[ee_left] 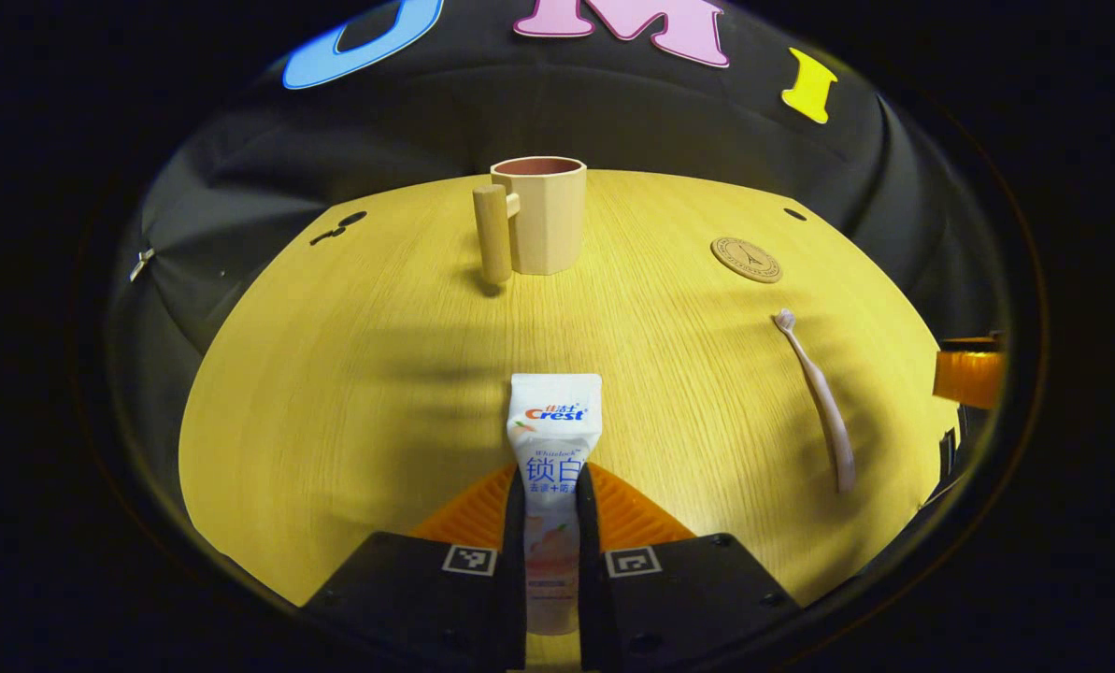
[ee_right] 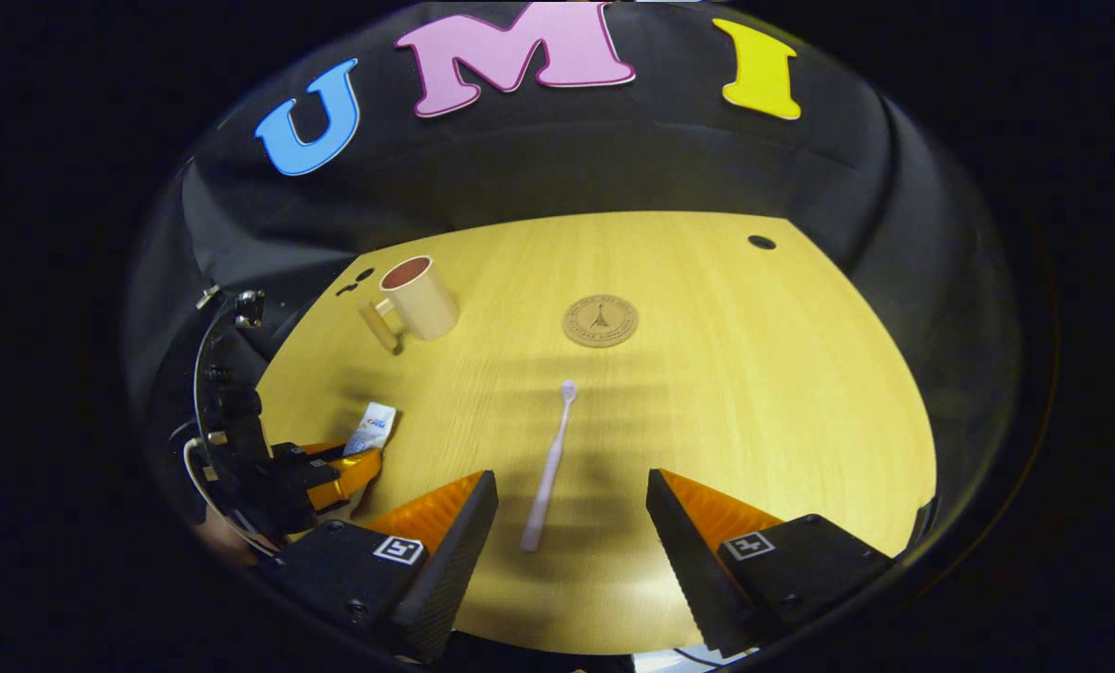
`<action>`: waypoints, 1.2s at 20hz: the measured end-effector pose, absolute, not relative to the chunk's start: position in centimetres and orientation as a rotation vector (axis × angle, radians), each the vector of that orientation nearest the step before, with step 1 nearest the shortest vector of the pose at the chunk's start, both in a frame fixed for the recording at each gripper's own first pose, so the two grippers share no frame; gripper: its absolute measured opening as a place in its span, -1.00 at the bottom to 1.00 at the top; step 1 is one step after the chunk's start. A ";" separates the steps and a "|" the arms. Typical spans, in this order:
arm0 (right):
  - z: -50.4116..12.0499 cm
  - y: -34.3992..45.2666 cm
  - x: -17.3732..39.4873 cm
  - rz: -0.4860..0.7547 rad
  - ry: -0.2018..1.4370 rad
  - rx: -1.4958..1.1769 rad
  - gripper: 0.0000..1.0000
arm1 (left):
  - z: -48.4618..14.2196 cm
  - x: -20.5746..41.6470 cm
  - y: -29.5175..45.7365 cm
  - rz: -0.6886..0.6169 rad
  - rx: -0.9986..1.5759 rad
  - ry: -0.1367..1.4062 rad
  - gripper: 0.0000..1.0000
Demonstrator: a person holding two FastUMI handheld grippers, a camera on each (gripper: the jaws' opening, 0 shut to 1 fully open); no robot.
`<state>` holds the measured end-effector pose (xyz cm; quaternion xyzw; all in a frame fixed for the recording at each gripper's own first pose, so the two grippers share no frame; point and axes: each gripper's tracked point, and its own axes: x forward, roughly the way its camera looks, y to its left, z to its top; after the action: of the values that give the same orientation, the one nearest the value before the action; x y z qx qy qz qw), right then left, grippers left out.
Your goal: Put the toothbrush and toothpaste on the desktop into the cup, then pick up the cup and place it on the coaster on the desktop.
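while the left tool (ee_left: 550, 523) clamps the toothpaste tube (ee_left: 552, 439), nothing is in the cup (ee_left: 538, 213) yet.
right tool (ee_right: 571, 523) gapes wide around the toothbrush (ee_right: 550, 467) lying on the surface (ee_right: 753, 393); coaster (ee_right: 600, 321) bare.

The wooden tabletop (ee_right: 753, 393) is pale yellow with fine grain running across it, and faint banded shadows lie over its middle. A small dark round hole (ee_right: 761, 242) sits near its far right corner. Two more dark holes (ee_right: 358, 279) mark the far left edge.
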<state>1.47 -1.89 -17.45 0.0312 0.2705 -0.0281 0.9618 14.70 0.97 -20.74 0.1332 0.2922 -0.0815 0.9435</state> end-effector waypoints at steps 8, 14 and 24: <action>-20.4 -1.2 3.4 -0.098 0.642 0.065 0.98 | -17.4 10.1 2.5 -0.200 0.252 0.511 -0.55; -22.1 -2.7 5.5 -0.162 0.717 0.085 0.98 | -14.1 5.7 3.3 -0.192 0.140 0.467 -0.55; -24.4 -2.6 6.8 -0.217 0.800 0.067 0.98 | -12.6 4.2 4.6 -0.160 0.191 0.414 -0.55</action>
<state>6.76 -2.61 -24.45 0.0327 0.3884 -0.1055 0.9149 4.20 4.58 -12.57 0.0947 0.2052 -0.0793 0.9709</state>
